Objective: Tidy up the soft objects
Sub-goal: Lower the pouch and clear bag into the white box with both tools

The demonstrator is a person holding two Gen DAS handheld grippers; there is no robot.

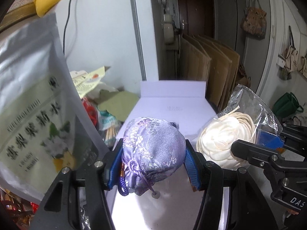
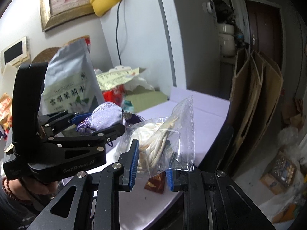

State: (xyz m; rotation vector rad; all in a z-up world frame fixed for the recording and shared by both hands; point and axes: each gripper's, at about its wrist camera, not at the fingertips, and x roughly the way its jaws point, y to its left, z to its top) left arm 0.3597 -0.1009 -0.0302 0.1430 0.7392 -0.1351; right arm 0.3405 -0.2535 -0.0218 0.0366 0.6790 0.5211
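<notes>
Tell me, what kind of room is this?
Probably a lived-in home, near its entrance: a white fridge beside the cluttered table, a dark front door, and tote bags hanging on the wall.

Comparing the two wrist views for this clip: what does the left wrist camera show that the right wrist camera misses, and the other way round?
Left wrist only: the drawstring knot of the purple pouch, seen close between the left gripper pads, and hanging tote bags on the far wall.

Right wrist only: the framed flower picture, the wall panel, and the person's hand holding the left gripper's handle.

Both: the pouch, the clear bag of white cord in the right gripper, the silver packet, the white box and folded cardboard.
</notes>
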